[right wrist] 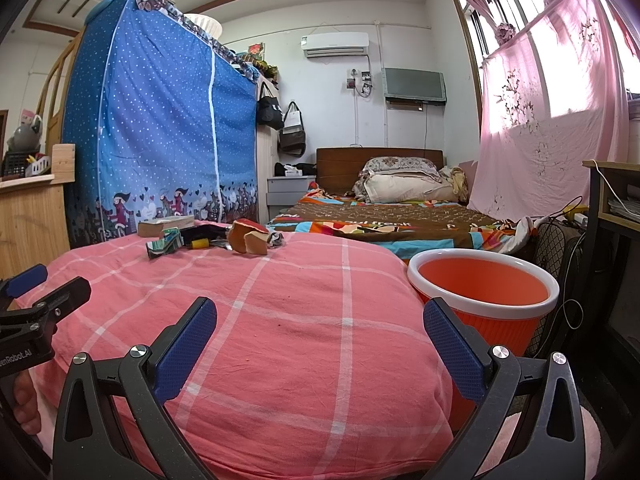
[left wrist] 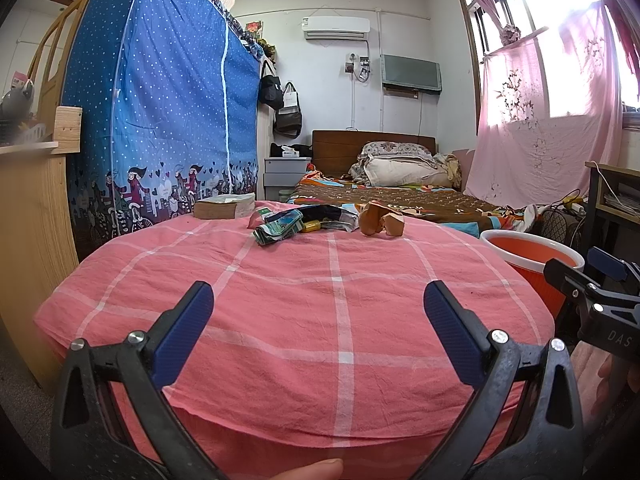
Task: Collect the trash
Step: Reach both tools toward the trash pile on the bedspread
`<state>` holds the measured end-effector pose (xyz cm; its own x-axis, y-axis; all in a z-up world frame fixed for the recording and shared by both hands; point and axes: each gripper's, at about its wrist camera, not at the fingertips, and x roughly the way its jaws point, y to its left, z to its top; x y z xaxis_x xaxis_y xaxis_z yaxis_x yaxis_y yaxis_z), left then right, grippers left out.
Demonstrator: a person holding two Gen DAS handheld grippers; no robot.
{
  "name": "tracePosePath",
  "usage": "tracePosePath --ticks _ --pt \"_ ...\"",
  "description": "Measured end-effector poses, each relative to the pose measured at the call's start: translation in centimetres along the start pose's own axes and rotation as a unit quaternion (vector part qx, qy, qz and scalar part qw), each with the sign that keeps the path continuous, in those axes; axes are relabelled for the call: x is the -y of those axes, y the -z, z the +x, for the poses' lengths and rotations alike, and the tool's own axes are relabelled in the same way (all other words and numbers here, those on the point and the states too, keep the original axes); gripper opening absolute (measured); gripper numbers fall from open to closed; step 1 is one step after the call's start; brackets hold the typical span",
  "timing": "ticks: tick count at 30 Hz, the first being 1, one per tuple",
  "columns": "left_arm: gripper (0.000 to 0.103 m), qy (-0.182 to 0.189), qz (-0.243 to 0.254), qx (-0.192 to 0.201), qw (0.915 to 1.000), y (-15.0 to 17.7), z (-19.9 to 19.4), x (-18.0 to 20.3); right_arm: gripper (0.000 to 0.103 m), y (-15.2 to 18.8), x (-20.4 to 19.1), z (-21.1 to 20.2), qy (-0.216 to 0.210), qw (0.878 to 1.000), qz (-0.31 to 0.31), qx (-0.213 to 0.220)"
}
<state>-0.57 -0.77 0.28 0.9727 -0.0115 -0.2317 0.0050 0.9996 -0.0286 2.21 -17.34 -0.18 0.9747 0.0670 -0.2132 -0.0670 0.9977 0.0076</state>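
Trash lies at the far end of a pink checked cloth surface [left wrist: 304, 320]: a crumpled green wrapper [left wrist: 278, 227], a small yellow tube [left wrist: 310, 225], a dark wrapper [left wrist: 320, 214] and torn brown paper pieces [left wrist: 380, 220]. The right wrist view shows the same green wrapper [right wrist: 164, 245], yellow tube [right wrist: 199, 243] and brown paper [right wrist: 250, 238]. An orange bin with a white rim [right wrist: 484, 296] stands at the right of the surface, and its rim [left wrist: 528, 248] also appears in the left wrist view. My left gripper [left wrist: 318, 300] and right gripper [right wrist: 320, 316] both hover open over the near part of the cloth, holding nothing.
A thick book [left wrist: 224, 206] lies beside the trash. A blue dotted fabric wardrobe [left wrist: 160, 100] stands at the left, a wooden shelf [left wrist: 28, 208] nearer. A bed [left wrist: 400, 196] lies beyond, cables and a desk [right wrist: 612, 208] at the right. A thumb [left wrist: 308, 470] shows below.
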Motion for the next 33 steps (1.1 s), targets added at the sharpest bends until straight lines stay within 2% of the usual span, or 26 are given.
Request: tracePosePath --ticks 5,10,19,25,28,33 --pt "0.103 -0.001 -0.002 -0.007 1.0 -0.1 0.1 0.1 0.103 -0.1 0.0 0.1 -0.003 1.0 0.001 -0.003" --pt "0.103 -0.006 -0.004 -0.001 1.0 -1.7 0.6 -0.1 0.103 -1.8 -0.3 1.1 -0.043 0.999 0.013 -0.01" --pt "0.103 -0.018 -0.001 0.044 0.9989 -6.5 3.6 -2.1 0.103 -7.4 -1.1 4.8 -0.064 0.996 -0.029 0.055" --pt "0.103 -0.041 -0.005 0.061 0.9973 -9.8 6.5 -4.5 0.103 -10.0 -3.0 9.1 -0.094 0.991 -0.053 0.076" --pt "0.103 -0.048 -0.017 0.045 0.9977 -10.8 8.7 -6.0 0.103 -10.6 -4.3 12.0 -0.107 0.99 -0.063 0.069" --pt "0.103 -0.028 -0.045 -0.035 0.998 -10.9 13.3 -8.1 0.103 -10.5 -5.6 17.4 -0.136 0.989 -0.057 0.007"
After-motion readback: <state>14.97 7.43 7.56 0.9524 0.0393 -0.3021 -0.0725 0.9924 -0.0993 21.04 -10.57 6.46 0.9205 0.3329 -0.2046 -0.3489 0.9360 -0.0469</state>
